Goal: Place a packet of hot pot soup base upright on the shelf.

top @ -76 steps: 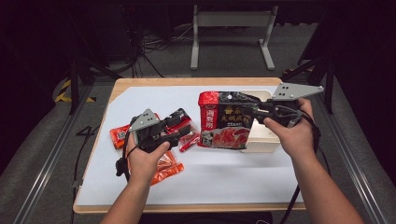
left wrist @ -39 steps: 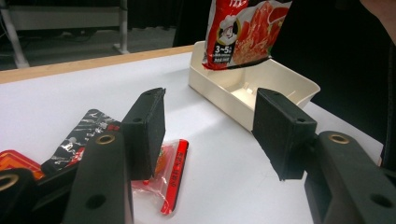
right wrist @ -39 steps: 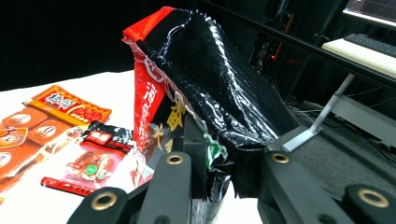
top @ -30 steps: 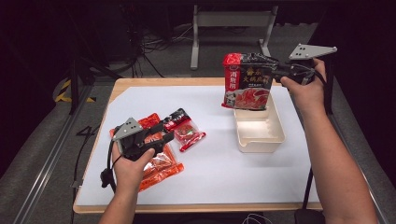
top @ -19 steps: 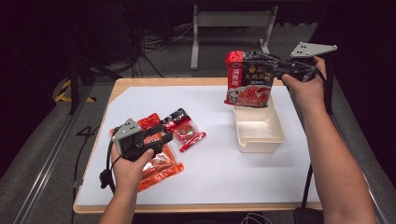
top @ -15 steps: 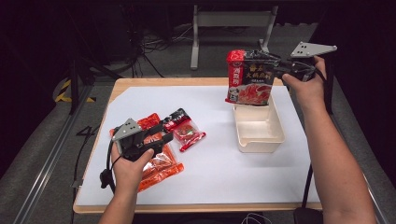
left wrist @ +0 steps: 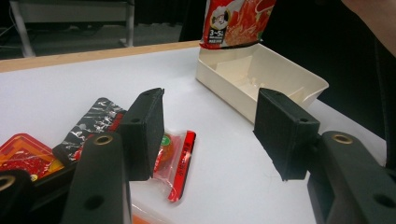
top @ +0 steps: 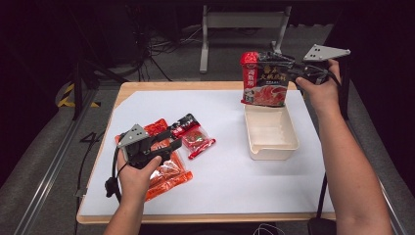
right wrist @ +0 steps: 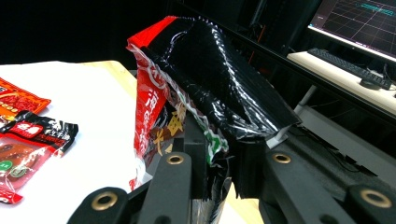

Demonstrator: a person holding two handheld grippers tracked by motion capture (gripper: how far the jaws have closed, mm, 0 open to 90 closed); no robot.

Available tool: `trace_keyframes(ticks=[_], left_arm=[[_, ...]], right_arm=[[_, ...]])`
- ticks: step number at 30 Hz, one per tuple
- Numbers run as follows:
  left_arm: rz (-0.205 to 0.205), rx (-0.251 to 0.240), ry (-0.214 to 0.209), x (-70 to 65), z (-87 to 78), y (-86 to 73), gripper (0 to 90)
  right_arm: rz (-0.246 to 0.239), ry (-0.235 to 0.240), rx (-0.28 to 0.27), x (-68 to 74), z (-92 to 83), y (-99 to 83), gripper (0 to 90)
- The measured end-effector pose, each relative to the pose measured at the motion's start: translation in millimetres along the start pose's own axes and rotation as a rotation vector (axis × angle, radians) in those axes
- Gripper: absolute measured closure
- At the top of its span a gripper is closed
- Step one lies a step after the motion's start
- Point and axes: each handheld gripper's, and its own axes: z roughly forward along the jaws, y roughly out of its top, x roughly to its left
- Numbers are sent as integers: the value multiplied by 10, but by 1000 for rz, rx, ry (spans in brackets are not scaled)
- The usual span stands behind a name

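Glossy foil pouch (top: 265,79) pinched at its top edge by right tool (top: 293,73), hanging just above the cream tray (top: 271,149) below; thin grip may slip, or the bag catches the rim. Left tool (top: 169,142) spread, empty, over sachets (top: 195,139).

We see the tray (top: 270,146) on the right half of the table (top: 230,196), with the big bag (top: 265,79) hanging over its far end. Well to its left lie the small packets (top: 195,139), near the table's left edge.
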Motion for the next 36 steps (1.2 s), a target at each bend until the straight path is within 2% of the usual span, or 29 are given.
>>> trace_keyframes(ticks=[11,21,26,36], left_arm=[[-6,-6,-4,9,-12,3,436],[-8,-2,-10,7,10,3,436],[-10,0,-10,9,19,1,436],[-12,-1,-12,10,22,2,435]], right_arm=[[-12,3,10,26,83,-69,786],[4,-6,39,21,130,-205,786],[27,-13,41,-5,125,-285,785],[48,3,51,24,138,-388,775]])
